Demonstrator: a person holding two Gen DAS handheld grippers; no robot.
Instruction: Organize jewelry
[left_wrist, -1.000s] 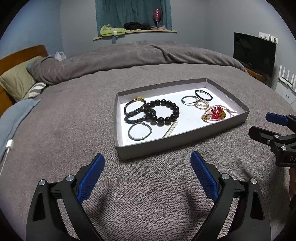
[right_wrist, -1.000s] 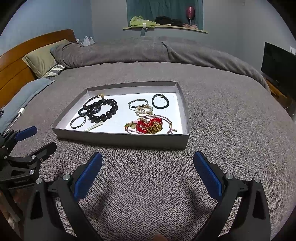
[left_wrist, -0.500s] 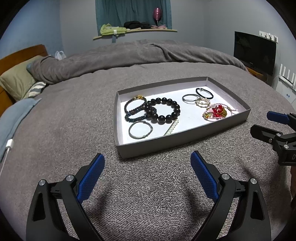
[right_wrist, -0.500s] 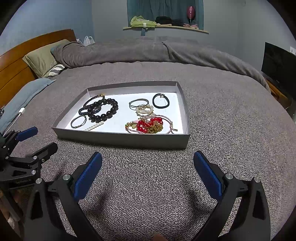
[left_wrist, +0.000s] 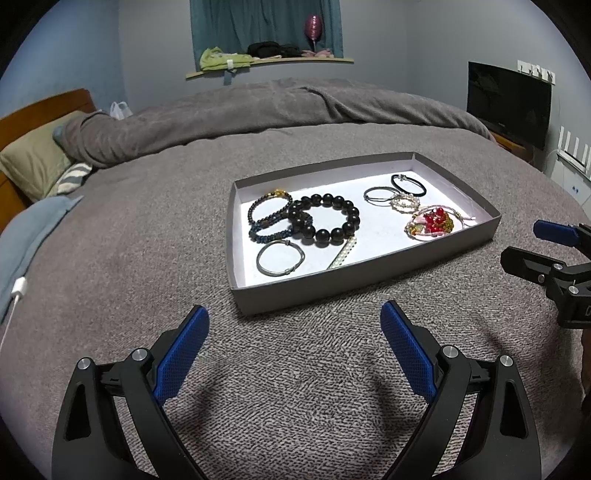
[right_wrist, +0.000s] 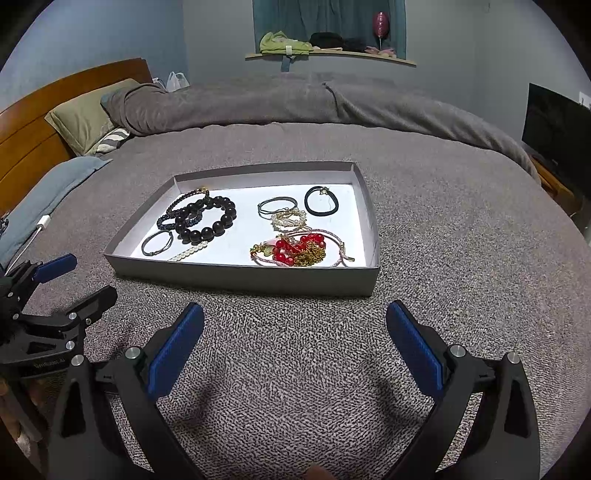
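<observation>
On the grey bedspread (left_wrist: 129, 240) | your left gripper (left_wrist: 293, 328) hovers low before the tray (left_wrist: 369, 275), jaws spread wide, holding nothing | your right gripper (right_wrist: 295, 325) sits alongside, likewise gaping, empty | bracelets like the black bead bracelet (left_wrist: 325, 219) lie inside the tray

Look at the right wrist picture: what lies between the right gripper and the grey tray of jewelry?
Only bare grey blanket lies between the open right gripper and the tray; nothing sits on that stretch in the right wrist view.

Matt cardboard tray (left_wrist: 369, 280) on rough knit blanket (left_wrist: 147, 258) — glossy black bead bracelet (left_wrist: 325, 219).
</observation>
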